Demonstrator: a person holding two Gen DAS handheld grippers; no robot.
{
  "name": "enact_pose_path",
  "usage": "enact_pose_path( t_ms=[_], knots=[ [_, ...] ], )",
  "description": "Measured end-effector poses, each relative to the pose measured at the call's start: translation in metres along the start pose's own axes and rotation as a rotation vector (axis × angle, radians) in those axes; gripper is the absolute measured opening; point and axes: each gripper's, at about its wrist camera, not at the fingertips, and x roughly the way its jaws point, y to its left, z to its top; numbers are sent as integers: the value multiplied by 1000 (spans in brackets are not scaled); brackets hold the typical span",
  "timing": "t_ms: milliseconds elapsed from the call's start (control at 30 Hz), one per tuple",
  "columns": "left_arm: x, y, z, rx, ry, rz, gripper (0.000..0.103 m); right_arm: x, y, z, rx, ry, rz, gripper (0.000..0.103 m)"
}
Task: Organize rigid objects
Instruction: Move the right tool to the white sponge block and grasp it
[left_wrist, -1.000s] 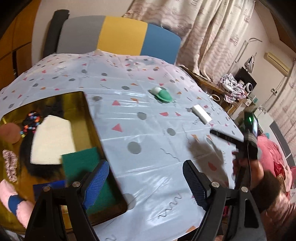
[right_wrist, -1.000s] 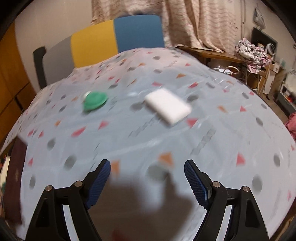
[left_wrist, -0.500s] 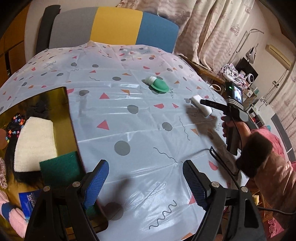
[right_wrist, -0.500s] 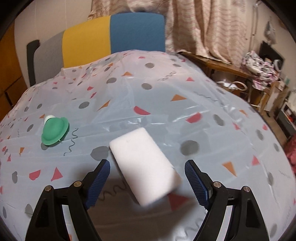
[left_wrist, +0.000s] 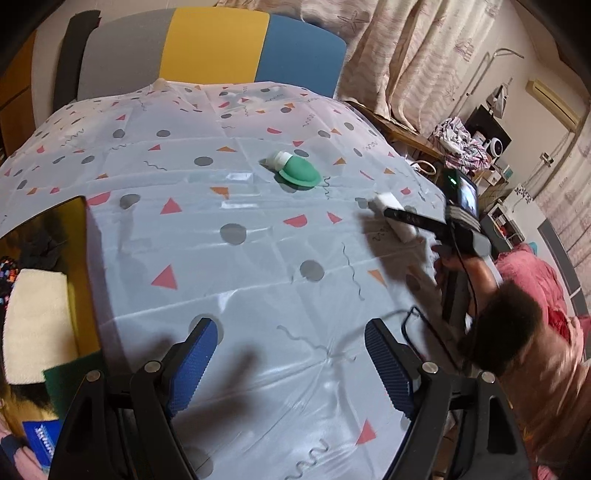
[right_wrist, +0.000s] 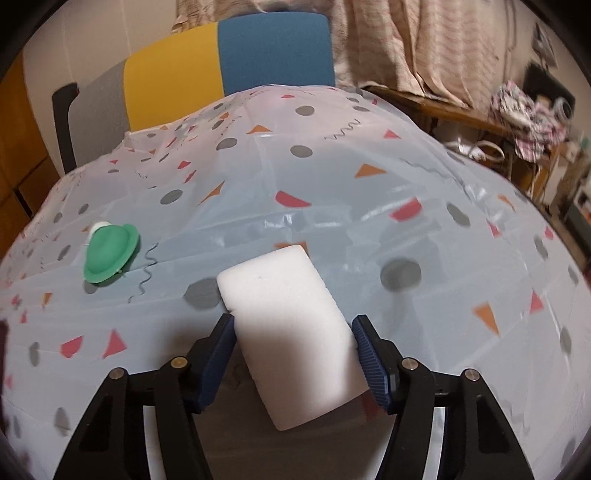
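Blue ribbed pads of the right gripper (right_wrist: 293, 354) flank a white foam block (right_wrist: 291, 332); its jaws have just been closing, and both pads now look to sit against the block's long sides, though how firmly they bite I cannot tell. The block lies flat on the tablecloth (right_wrist: 332, 177) near the table's right edge, skewed a little against the fingers, so the grip takes its near half only. Closing across the narrow width seems sensible: that is the span the jaws can cover.

Further out, toward the left of that view, a green dome-shaped thing with a brim (right_wrist: 110, 253), white cap at its far end, rests on the cloth well apart from the block.

The left gripper (left_wrist: 291, 363) hangs released over the near middle of the table with nothing between its fingers. At the table's left edge sits a gold tray (left_wrist: 83, 258) holding a cream sponge (left_wrist: 35, 325), a green scouring pad (left_wrist: 74, 384) and other items, so it is probably where the block belongs. A blue packet (left_wrist: 38, 430) at the tray's near corner bears white lettering too blurred to read; no other writing shows.
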Motion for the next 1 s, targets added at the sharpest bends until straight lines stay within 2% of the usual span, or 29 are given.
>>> enact_pose_path(
  t_ms=[133,267,500,733,900,1000],
  knots=[
    [17,-3,19,-31,3,7,84,-22,5,-21,36,-3,45,64],
    [41,-13,47,-12,2,25,84,-29,14,-43,25,-23,30,65],
    [97,-23,96,27,48,62,84,-26,12,-44,47,-29,24,65],
    [145,-24,137,-6,91,100,84,-23,22,-45,-5,-29,-41,66],
    [169,-35,156,96,64,200,85,-25,18,-49,53,-56,-27,67],
    [183,-39,162,134,69,217,85,-25,15,-49,72,-60,-6,68]
  ],
)
